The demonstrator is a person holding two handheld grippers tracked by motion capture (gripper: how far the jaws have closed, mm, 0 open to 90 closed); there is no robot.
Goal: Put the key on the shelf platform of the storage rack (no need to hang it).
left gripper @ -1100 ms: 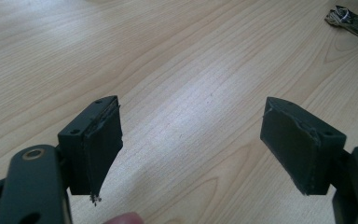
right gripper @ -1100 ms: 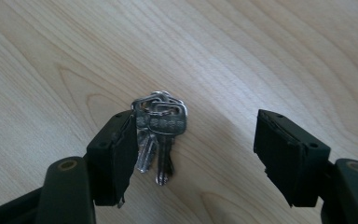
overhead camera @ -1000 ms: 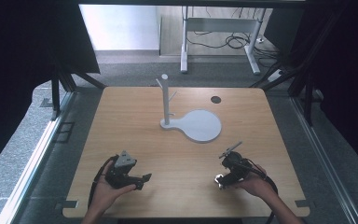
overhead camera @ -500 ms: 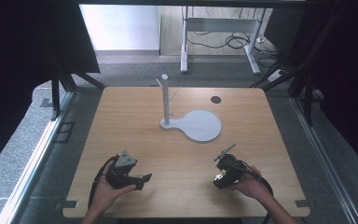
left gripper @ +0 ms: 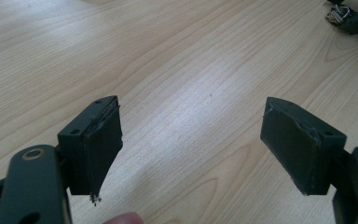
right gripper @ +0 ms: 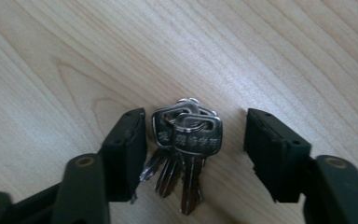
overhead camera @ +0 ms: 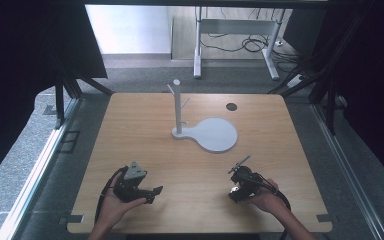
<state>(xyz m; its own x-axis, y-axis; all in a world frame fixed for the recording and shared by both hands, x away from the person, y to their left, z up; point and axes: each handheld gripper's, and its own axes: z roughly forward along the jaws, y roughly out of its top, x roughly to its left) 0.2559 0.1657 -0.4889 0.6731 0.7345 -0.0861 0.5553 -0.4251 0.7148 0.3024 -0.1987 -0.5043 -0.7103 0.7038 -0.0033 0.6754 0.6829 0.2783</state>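
1. We start with the bunch of keys (right gripper: 186, 144): several silver keys on one ring, lying flat on the wooden table (overhead camera: 145, 120) near its front right part, heads fanned together and blades pointing back toward the gripper's body.

2. Our right gripper (right gripper: 193, 149) straddles the bunch. Its jaws have just been closing, with the keys between them. The left pad sits just beside the key heads, perhaps brushing them, though from this angle we cannot be sure; the right pad stands clearly apart. So the jaws are not yet clamped on anything.

3. In the high view the right gripper (overhead camera: 240, 186) is low over the table, held by the right hand (overhead camera: 265, 200).

4. Our left gripper (left gripper: 191, 144) is spread wide, with nothing but bare wood between its pads. In the high view the left gripper (overhead camera: 152, 192) rests at the front left of the table in the left hand (overhead camera: 115, 205), well apart from the keys.

5. Farther out, a white stand (overhead camera: 178, 107) with short hooks rises from a round white base (overhead camera: 215, 135) at mid-table, and its hooks are bare.

6. We judge the work to be at its beginning: the keys are framed but not gripped or lifted. Left to do is finishing the squeeze and raising the bunch; probably it then goes to a hook on the stand.
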